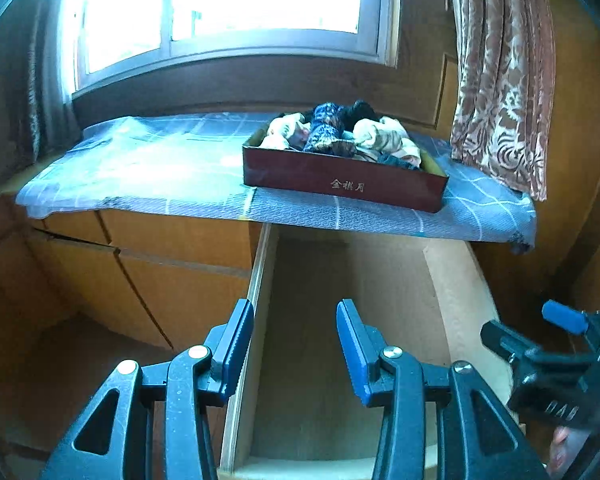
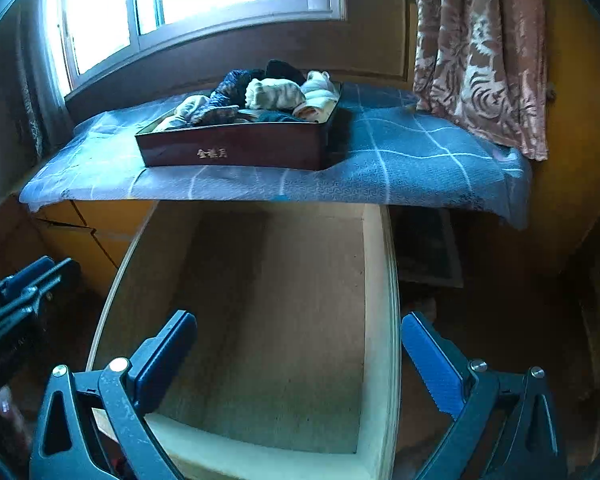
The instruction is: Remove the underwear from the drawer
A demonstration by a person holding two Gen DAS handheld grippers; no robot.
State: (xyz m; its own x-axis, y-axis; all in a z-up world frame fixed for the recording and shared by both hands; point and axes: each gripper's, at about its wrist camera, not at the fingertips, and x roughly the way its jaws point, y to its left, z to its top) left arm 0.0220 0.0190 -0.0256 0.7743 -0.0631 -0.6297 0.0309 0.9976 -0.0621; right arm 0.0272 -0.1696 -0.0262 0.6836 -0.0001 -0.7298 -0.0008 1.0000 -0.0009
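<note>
The pale wooden drawer (image 1: pixel 456 304) (image 2: pixel 376 280) is pulled out below me, and its bare floor shows nothing lying in it. Above it a dark red box (image 1: pixel 340 182) (image 2: pixel 236 148) sits on the blue checked cloth, heaped with rolled underwear (image 1: pixel 336 132) (image 2: pixel 268 92) in cream, blue and black. My left gripper (image 1: pixel 296 320) hangs open over the drawer's left wall with nothing between its blue pads. My right gripper (image 2: pixel 298 330) (image 1: pixel 556 328) stands open wider, straddling the drawer's right wall, also holding nothing.
A blue checked cloth (image 1: pixel 140 172) (image 2: pixel 420 160) covers the ledge under the window (image 1: pixel 220 8). A patterned pink curtain (image 1: pixel 504 80) (image 2: pixel 480 48) hangs at the right. Orange cabinet fronts (image 1: pixel 160 264) stand left of the drawer. A dark mat (image 2: pixel 428 248) lies on the floor to its right.
</note>
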